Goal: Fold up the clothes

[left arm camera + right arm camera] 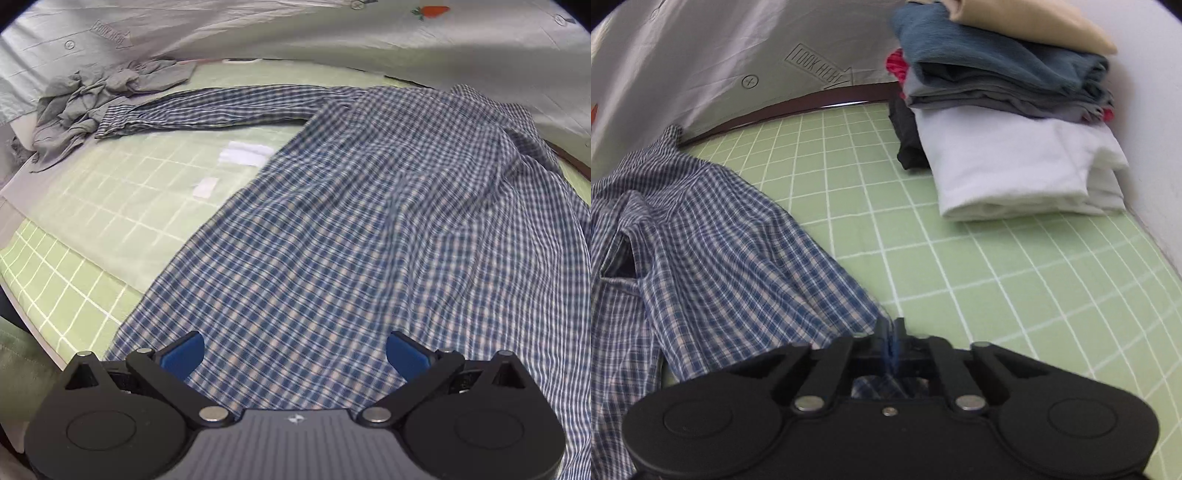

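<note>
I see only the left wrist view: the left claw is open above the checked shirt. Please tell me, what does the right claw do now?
Observer: The right claw is shut on the checked shirt, pinching its edge.
Operator: Is the bed free on that side?
Observer: Bare green sheet lies ahead of it.
Operator: Anything farther?
Observer: A stack of folded clothes sits by the wall, a white piece lowest.
</note>
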### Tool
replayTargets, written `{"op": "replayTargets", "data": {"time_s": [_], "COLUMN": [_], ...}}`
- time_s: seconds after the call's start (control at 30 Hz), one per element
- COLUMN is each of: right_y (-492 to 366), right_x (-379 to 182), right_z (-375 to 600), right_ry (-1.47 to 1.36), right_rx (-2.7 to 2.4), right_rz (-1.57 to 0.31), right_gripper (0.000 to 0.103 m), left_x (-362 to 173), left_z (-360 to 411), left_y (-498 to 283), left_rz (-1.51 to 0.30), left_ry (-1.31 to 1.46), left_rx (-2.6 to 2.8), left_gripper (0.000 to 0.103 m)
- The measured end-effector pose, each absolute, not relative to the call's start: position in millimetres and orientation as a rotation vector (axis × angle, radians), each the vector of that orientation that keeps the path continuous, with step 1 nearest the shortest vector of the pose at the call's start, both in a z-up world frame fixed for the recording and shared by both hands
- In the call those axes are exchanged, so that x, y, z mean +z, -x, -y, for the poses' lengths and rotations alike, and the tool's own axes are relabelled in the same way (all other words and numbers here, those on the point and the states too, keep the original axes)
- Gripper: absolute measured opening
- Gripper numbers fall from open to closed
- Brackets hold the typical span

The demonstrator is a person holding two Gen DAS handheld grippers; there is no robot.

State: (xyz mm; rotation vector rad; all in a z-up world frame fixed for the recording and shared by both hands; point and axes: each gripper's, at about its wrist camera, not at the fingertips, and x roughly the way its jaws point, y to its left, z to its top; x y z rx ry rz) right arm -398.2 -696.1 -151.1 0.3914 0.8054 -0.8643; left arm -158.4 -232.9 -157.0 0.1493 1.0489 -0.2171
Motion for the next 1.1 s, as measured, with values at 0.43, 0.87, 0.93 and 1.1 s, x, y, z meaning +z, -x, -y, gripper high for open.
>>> {"op": "replayTargets", "data": {"time_s": [0.43,0.87,0.93,1.1], "right_y": [322,174,156,97], "right_x": [-107,-85,-89,-91], "right_z": [697,613,598,576], "right_ry": [-0.206,-0.493,-0.535,-0.403], "right_rx": [-1.079,-1.072,-1.061,-0.97], "right_rz": [-0.81,-0.7,-0.691,-0.753], "right_gripper": [0.091,0.103,0.103,0.103], "left_x": [-156,-177,-183,-193], "left_z": [149,47,35,21], "left_y": [39,-147,-173,-207], "left_rz": [-1.007,-0.919,-0.907,-0.893], "left_ry": [0.037,0.258,0.286,0.307], "left_rx": [-0.047,0.136,0.163,0.199], "left_gripper": [0.103,0.1,0.099,0.093]}}
